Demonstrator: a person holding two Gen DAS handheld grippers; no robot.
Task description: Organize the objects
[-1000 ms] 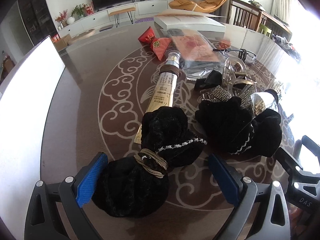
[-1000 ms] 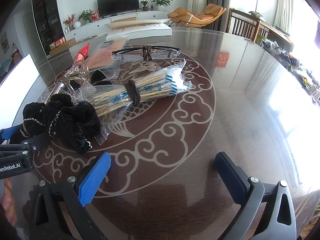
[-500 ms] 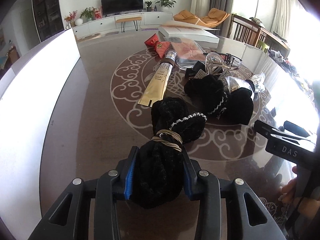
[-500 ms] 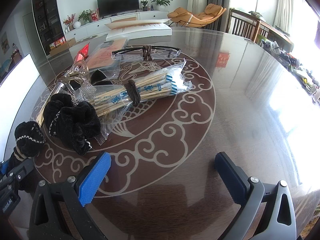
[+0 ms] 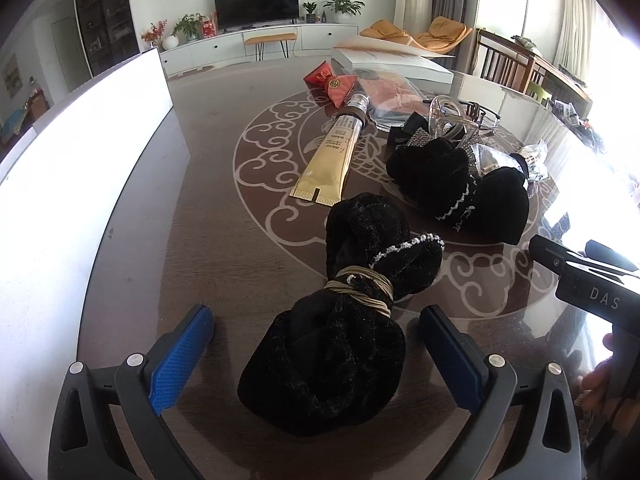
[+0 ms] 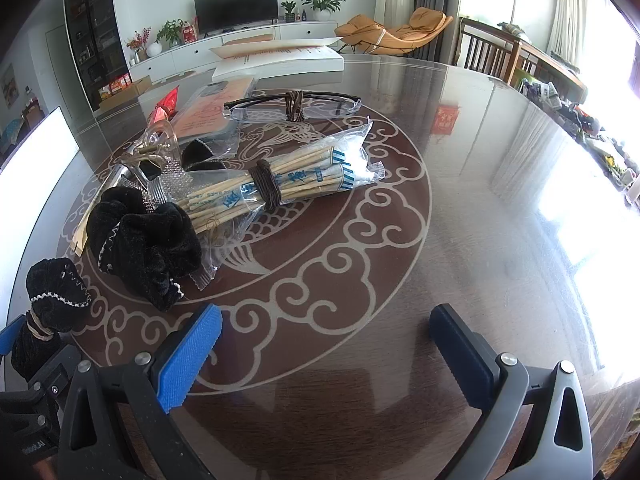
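A black velvet bundle (image 5: 332,360) tied with a tan band lies on the dark patterned table (image 5: 208,208), seen again at the left edge of the right wrist view (image 6: 52,288). My left gripper (image 5: 316,320) straddles its lower half with the jaws opening; the blue pads stand clear of the cloth on both sides. A second black velvet piece (image 5: 460,188) lies farther back right, apart from the first. My right gripper (image 6: 326,320) stands open over bare table with nothing between its fingers.
A gold tube (image 5: 332,160), a red packet (image 5: 332,84), a clear hair clip (image 5: 448,116), a banded pack of chopsticks (image 6: 280,184) and glasses (image 6: 292,104) lie mid-table. A white box (image 5: 392,64) sits behind. A white board (image 5: 80,160) lines the left.
The left gripper shut on the tied black bundle, drew it nearer and away from the other black piece, then opened and let it go. The right gripper has not moved.
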